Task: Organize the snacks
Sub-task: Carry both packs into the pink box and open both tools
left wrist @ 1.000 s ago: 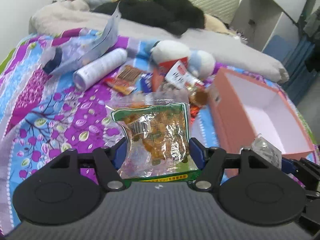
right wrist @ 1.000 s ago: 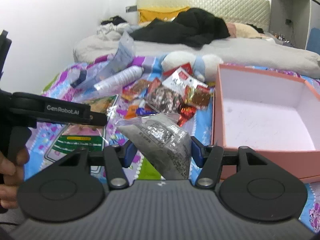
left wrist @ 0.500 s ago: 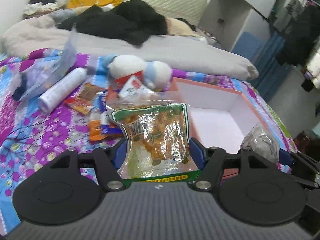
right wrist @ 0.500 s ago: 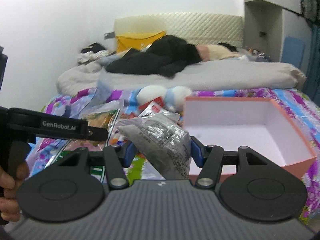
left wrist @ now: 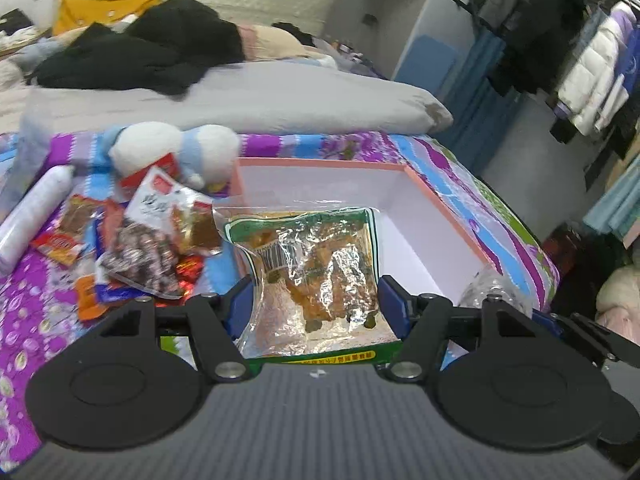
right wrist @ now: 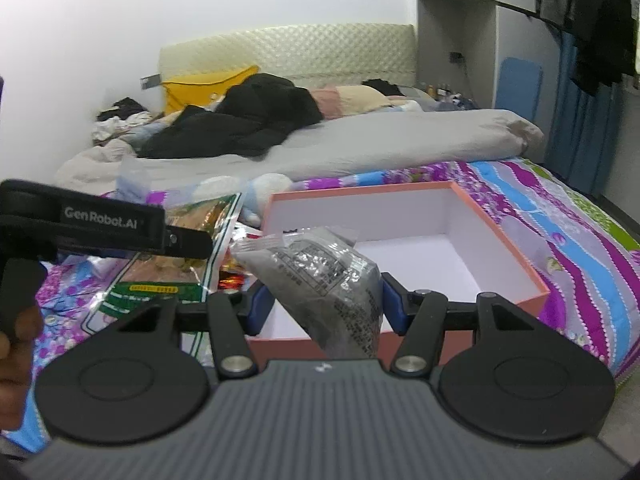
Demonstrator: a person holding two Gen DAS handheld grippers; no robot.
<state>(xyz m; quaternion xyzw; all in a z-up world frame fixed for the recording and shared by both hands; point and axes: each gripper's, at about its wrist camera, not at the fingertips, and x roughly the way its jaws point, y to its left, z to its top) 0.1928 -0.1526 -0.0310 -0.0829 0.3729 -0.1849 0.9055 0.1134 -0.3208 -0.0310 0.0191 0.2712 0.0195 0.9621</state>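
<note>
L claw point(left wrist: 314, 300) clamped on green-edged snack bag point(left wrist: 316, 264) w/ orange pieces inside, blue pads pressing both sides. Bag hangs over near-left part of pink box point(left wrist: 432, 200). The box is white inside, open top, sits on the patterned bedspread point(left wrist: 36, 292).

R claw point(right wrist: 320, 306) gripping grey foil packet point(right wrist: 332, 280), pads on both sides, packet tilted, above the box's near wall. From R view the L claw and its bag are just left of the box.

Loose snack pile point(left wrist: 140, 252) on bed, left of box — plush toy point(left wrist: 172, 148) behind it, white tube point(left wrist: 32, 216) far left. Grey duvet point(left wrist: 240, 100) and black clothing point(left wrist: 140, 56) further back.
</note>
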